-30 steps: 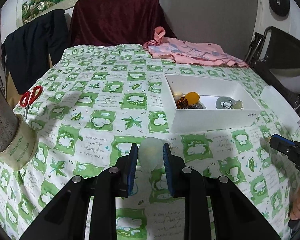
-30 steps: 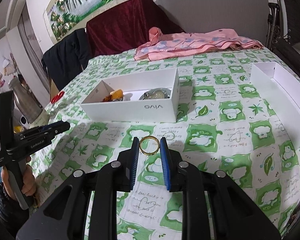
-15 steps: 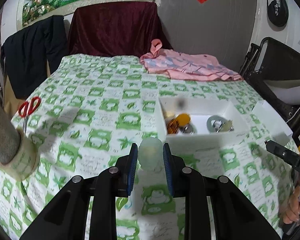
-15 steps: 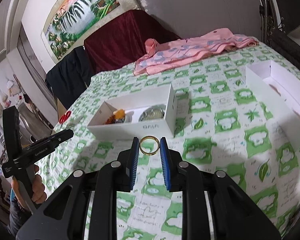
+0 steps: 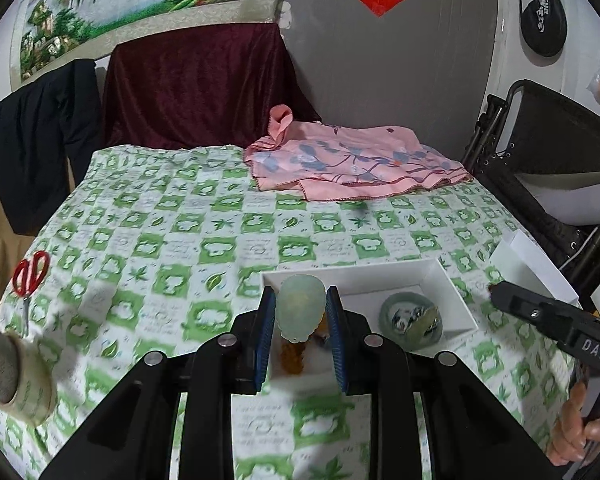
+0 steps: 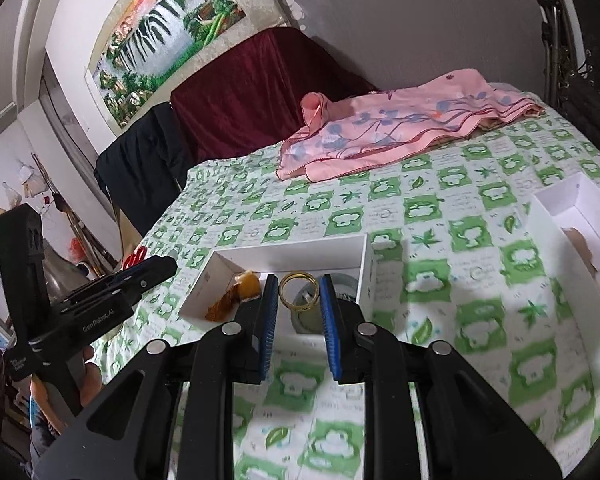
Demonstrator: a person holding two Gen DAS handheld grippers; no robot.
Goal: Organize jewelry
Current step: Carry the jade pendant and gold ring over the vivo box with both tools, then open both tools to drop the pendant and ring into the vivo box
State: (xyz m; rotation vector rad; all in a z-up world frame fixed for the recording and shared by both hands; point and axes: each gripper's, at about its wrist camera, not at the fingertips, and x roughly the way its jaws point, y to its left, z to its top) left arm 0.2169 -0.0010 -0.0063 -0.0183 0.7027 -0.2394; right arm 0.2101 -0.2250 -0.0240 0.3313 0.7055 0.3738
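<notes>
Above white box [image 5: 446, 280], left tool [image 5: 300, 322] gripping pendant [image 5: 302, 308], right tool [image 6: 299, 309] gripping ring [image 6: 299, 291]

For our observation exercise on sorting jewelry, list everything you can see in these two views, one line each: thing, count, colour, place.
pale green jade pendant: 1, translucent green, held in left hand-held gripper over the box
gold ring: 1, gold, held in right hand-held gripper over the box
white box: 1, white, middle of table, open
amber pieces: a few, orange-brown, box's left end
jade bangle: 1, grey-green, box's right end
box lid: 1, white, table's right side
tablecloth: 1, green-white
pink cloth: 1, far side
scissors: 1, red handles, left edge
left hand-held gripper: black, blue pads
right hand-held gripper: black, blue pads
</notes>
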